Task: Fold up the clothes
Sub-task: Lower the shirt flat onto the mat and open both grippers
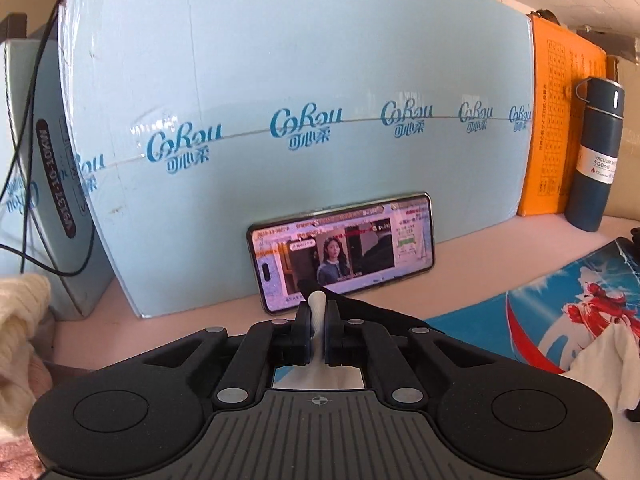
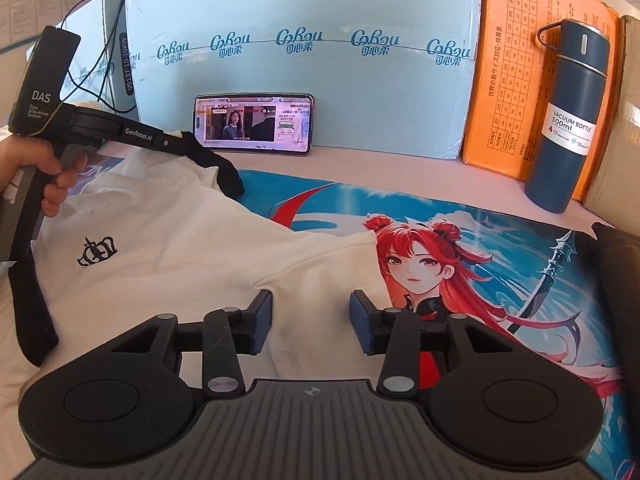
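A white shirt [image 2: 160, 264] with black trim and a small black crown print lies over the left part of an anime desk mat [image 2: 460, 264]. My left gripper [image 1: 318, 314] is shut on a pinch of the shirt's white cloth and holds it lifted near the black collar; it also shows in the right wrist view [image 2: 192, 146] at the shirt's far edge. My right gripper [image 2: 311, 322] is open, its blue pads just above the shirt's sleeve end. A bit of the shirt shows at the right in the left wrist view [image 1: 612, 364].
A light blue cardboard box [image 2: 304, 20] stands at the back with a phone [image 2: 254, 124] leaning on it. An orange box [image 2: 508, 80] and a blue vacuum bottle [image 2: 568, 120] stand back right. Cream knitwear [image 1: 20, 340] lies at the left. Cables hang back left.
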### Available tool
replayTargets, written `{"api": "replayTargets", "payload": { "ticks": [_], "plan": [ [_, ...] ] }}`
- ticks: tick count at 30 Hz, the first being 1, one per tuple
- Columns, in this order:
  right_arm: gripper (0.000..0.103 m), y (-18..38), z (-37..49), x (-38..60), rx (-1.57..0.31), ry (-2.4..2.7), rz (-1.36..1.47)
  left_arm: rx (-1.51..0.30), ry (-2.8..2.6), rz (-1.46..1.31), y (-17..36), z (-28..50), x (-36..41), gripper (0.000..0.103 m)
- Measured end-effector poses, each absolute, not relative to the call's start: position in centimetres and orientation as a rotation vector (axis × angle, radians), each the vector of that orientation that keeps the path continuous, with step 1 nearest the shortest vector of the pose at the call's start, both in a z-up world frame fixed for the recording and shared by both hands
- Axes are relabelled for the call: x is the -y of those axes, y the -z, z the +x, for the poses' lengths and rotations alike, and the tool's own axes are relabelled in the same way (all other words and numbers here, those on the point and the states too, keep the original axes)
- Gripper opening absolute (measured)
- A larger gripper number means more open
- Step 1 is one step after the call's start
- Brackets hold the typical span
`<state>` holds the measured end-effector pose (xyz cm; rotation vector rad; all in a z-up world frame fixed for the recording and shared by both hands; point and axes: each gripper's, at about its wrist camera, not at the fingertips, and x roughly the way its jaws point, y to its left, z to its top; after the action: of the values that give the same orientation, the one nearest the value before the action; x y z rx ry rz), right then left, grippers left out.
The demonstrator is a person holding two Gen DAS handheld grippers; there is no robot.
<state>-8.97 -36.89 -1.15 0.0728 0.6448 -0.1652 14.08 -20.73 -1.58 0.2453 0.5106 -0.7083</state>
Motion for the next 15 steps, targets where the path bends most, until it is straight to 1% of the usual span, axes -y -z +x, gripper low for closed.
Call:
{"api": "replayTargets", "payload": {
  "ticks": [3, 5, 9, 15],
  "plan": [
    [0.013, 0.7, -9.1, 38.2, -0.639, 0.189, 0.108, -0.477, 0.688, 0.242, 1.4, 14.3, 21.3, 0.004],
    [0.01, 0.3, -9.2, 39.7, -0.631, 0.219, 0.144, -0.454, 0.674, 0.24, 1.3, 14.4, 21.7, 0.004],
    [0.007, -0.5, -9.9, 43.3, -0.594, 0.28, 0.23, -0.409, 0.646, 0.235, 1.0, 14.7, 22.5, 0.004],
    [0.002, -0.5, -10.4, 48.6, -0.577, 0.411, 0.362, -0.438, 0.628, 0.172, 1.3, 16.6, 23.2, 0.004]
  ]
}}
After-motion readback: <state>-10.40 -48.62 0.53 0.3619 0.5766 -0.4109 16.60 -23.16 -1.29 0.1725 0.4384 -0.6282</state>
